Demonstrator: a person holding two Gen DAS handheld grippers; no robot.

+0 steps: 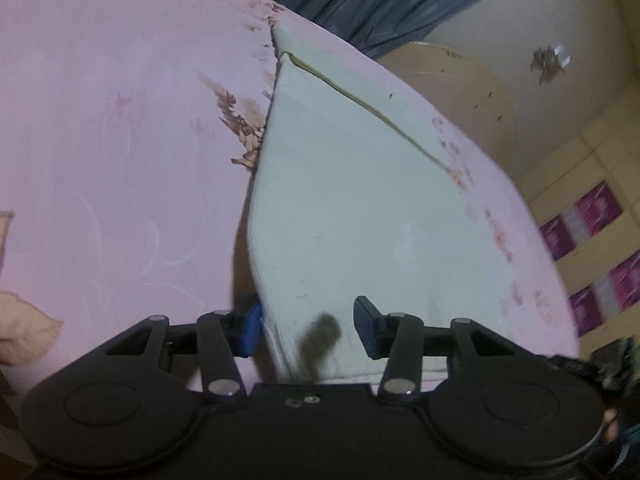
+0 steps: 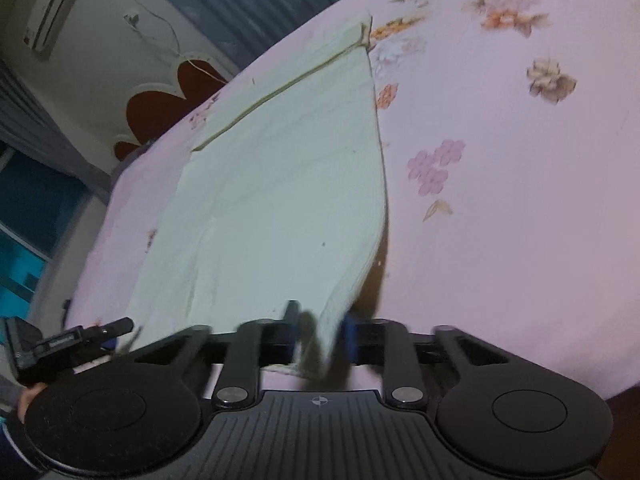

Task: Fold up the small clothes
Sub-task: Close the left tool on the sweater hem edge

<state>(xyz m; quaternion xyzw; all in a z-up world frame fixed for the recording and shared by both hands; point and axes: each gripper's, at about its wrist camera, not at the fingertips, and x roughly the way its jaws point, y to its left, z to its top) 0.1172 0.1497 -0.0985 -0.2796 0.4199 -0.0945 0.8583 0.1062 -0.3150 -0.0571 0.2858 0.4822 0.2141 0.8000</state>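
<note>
Legible text: none. Left gripper point(image 2: 80, 340), seen at the edge of the right wrist view: one small pale printed label on its black body, too blurred to read. Purple wall tiles point(image 1: 598, 210): pale markings, not decipherable.

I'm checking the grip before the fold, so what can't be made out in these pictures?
- Left wrist view: cloth near corner blurred, cut off by left gripper body.
- Right wrist view: right gripper pinch smeared by blur; contact unclear.
- Both views: bedsheet under cloth hidden.
</note>
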